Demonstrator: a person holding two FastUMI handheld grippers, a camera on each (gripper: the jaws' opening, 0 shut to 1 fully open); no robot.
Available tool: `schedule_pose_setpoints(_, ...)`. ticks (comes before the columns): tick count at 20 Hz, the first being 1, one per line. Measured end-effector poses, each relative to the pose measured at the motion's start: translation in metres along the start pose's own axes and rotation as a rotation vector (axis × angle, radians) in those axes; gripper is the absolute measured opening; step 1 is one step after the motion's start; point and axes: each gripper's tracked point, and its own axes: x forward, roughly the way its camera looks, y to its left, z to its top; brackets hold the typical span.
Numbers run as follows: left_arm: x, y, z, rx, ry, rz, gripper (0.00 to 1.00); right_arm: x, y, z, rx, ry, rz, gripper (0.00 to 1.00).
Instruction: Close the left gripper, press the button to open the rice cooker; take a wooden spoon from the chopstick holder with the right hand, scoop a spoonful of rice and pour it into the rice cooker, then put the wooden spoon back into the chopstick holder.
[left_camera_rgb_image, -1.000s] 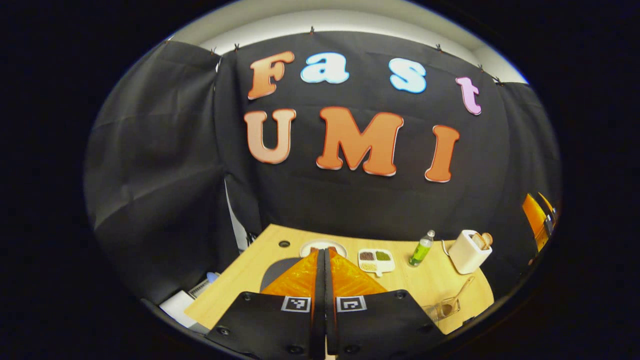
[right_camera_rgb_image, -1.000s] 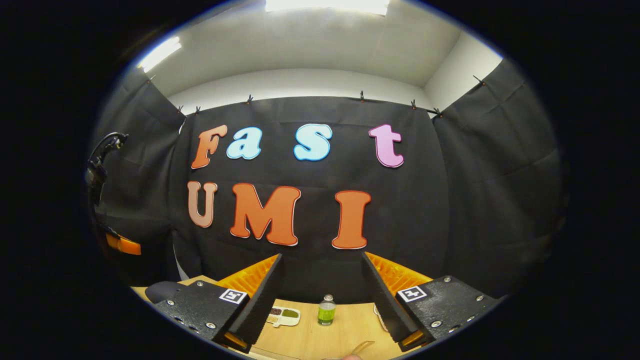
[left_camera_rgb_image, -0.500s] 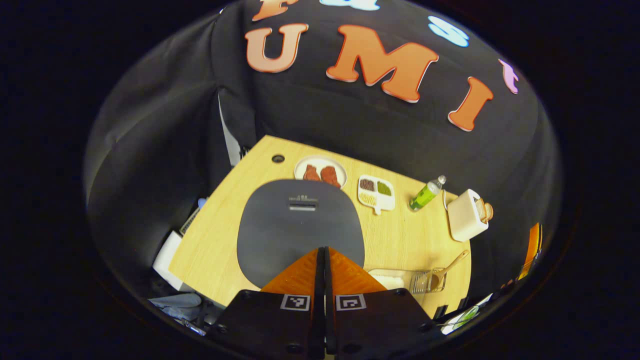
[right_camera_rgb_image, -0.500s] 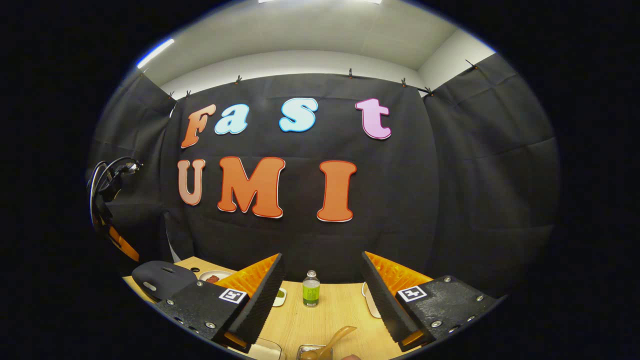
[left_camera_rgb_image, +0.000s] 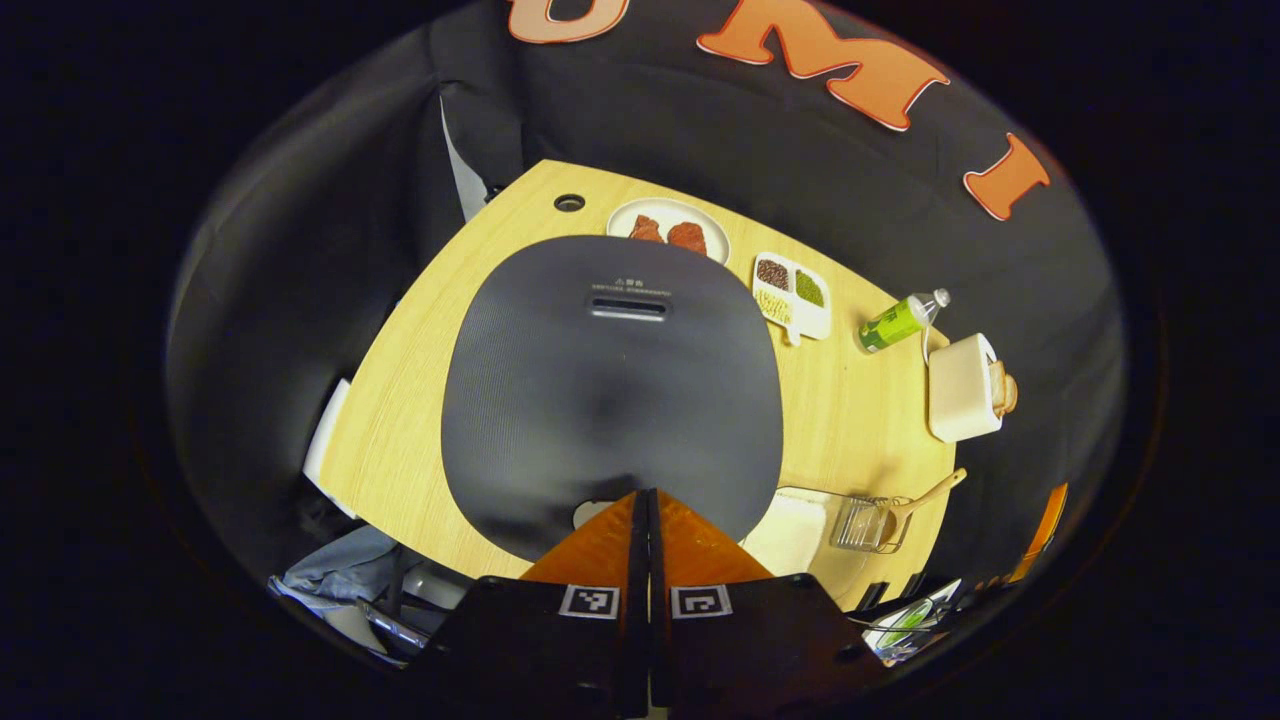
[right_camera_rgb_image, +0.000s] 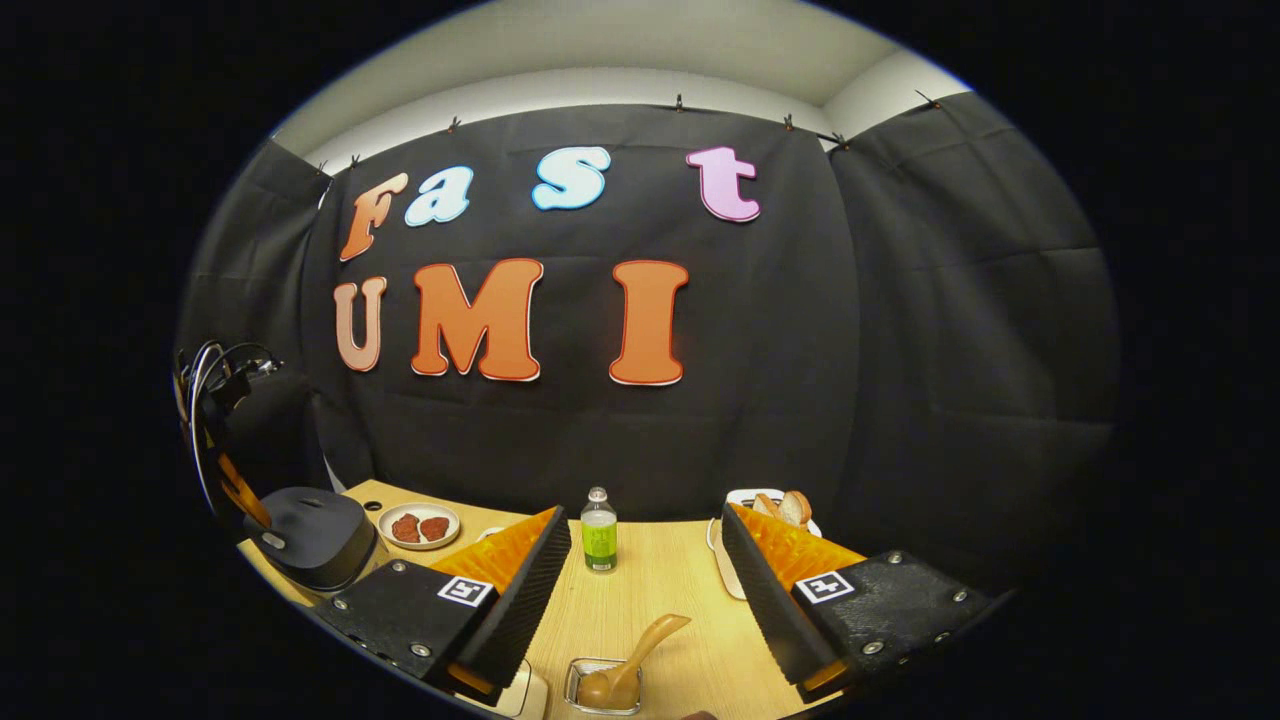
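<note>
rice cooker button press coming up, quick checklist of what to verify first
1. Left gripper shut for pressing: ok, fingers together.
2. Rice cooker lid down, waiting to be opened: ok.
3. Left gripper lined up over the button at the lid's near edge: ok by the look of it; contact cannot tell.
4. Right gripper open and holding nothing, ready for the spoon: ok.
5. Wooden spoon standing in the chopstick holder: ok.
6. Rice tray beside the cooker: present; fill cannot tell.

Recording booth (black cloth walls (right_camera_rgb_image: 900, 350)), wooden table (left_camera_rgb_image: 850, 420).
</note>
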Motion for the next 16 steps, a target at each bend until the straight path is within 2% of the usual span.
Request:
schedule_pose_setpoints(1,0.004,0.003,-0.003,-0.002,0.017,0.008,0.05,0.002,-0.002,-0.006,-0.001,0.012,-0.003,0.97)
schedule_pose_setpoints(3,0.009,0.007,-0.007,-0.014,0.046,0.02,0.02,0.004,-0.005,-0.018,-0.004,0.037,-0.016,0.94)
schedule_pose_setpoints(4,0.007,0.006,-0.001,-0.018,0.027,0.017,0.05,0.005,-0.007,-0.023,-0.002,0.049,-0.02,0.94)
schedule_pose_setpoints(6,0.009,0.008,-0.004,-0.037,0.045,0.022,0.02,0.006,-0.009,-0.033,0.004,0.071,-0.026,0.94)
schedule_pose_setpoints(9,0.015,0.009,-0.008,-0.054,0.062,0.043,0.05,0.01,-0.013,-0.047,0.007,0.111,-0.04,0.94)
schedule_pose_setpoints(10,0.017,0.011,-0.002,-0.036,0.029,0.054,0.05,0.011,-0.016,-0.053,0.006,0.125,-0.048,0.95)
schedule_pose_setpoints(11,0.015,0.009,-0.005,-0.025,0.046,0.056,0.02,0.012,-0.02,-0.059,0.005,0.143,-0.059,0.95)
schedule_pose_setpoints(13,0.014,0.009,-0.008,0.005,0.028,0.056,0.06,0.014,-0.024,-0.071,0.015,0.187,-0.068,0.95)
schedule_pose_setpoints(16,0.007,0.006,-0.006,0.034,-0.063,0.062,0.06,0.015,-0.027,-0.086,0.052,0.233,-0.063,0.95)
